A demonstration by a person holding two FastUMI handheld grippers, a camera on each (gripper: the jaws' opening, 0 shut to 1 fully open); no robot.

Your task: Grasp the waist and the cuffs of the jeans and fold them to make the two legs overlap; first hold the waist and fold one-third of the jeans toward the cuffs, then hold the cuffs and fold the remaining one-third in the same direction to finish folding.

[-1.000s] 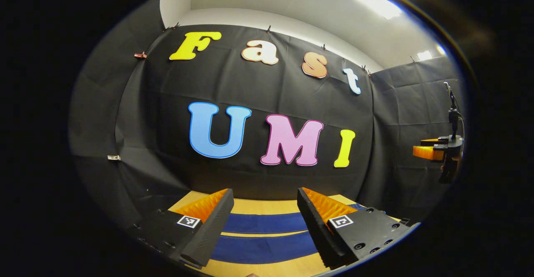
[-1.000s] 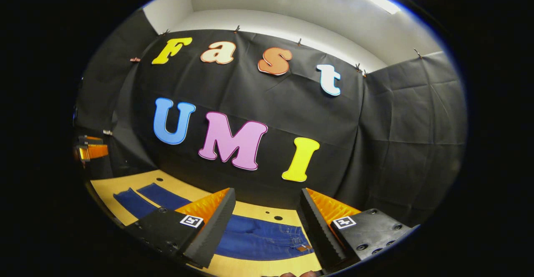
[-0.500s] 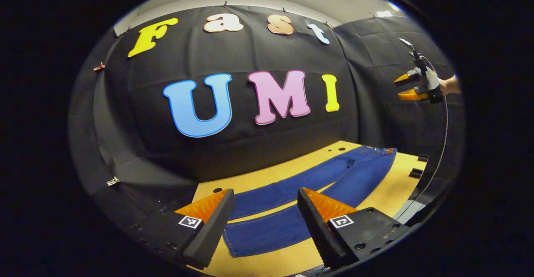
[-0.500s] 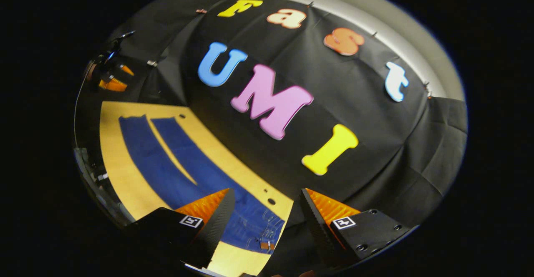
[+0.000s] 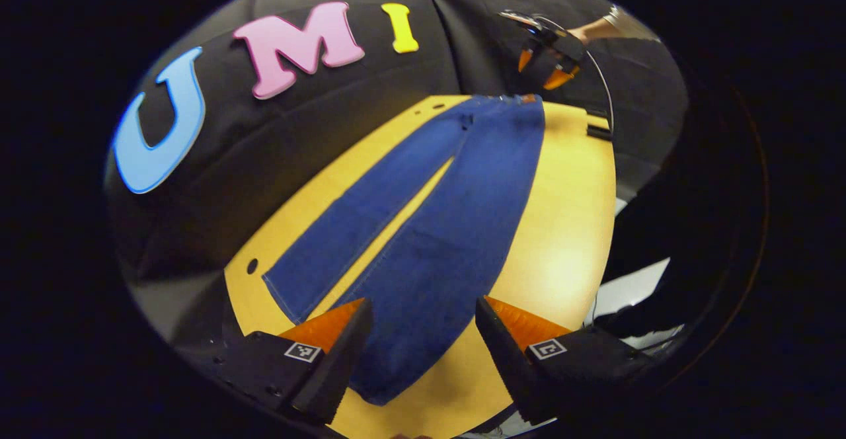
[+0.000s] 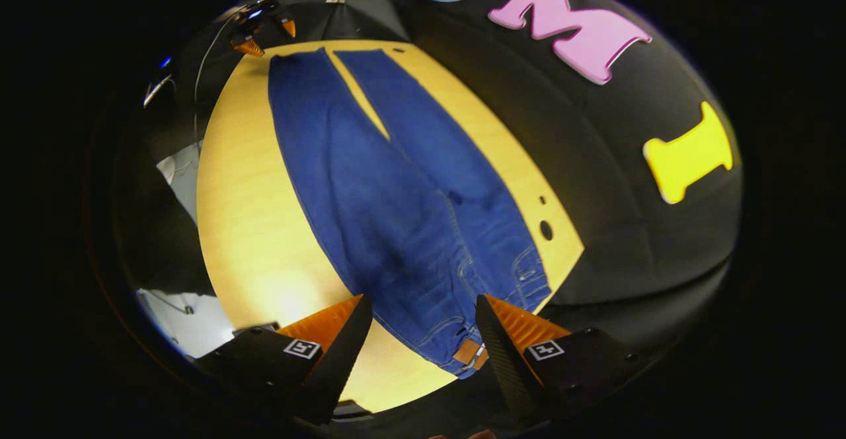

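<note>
1. I've got my left claw (image 5: 420, 340) hanging above the cuff end of the jeans (image 5: 423, 227), jaws spread wide and gripping nothing. The near leg's hem runs right under the gap between my fingers.
2. My right claw (image 6: 420, 336) is over the waist end, also wide apart and empty. The waistband with its brown patch (image 6: 466, 352) sits just ahead of my fingertips, a little toward the right one.
3. The jeans lie flat on the counter (image 5: 562, 227), unfolded, two legs side by side with a thin wedge of counter showing between them. So I judge this as the very start: the approach before the lengthwise fold that lays one leg on the other.
4. The long axis runs straight away from each claw. From my left claw, the cuffs are nearest and the waist points off to the far end, where the other claw shows (image 5: 545, 62). From my right, it's the reverse, the legs stretching off toward the far claw (image 6: 261, 29).
5. Next, as I see it: both claws drop, the right pinching the waistband edge and the left the near cuff, then lift together and carry one leg across onto the other.
</note>
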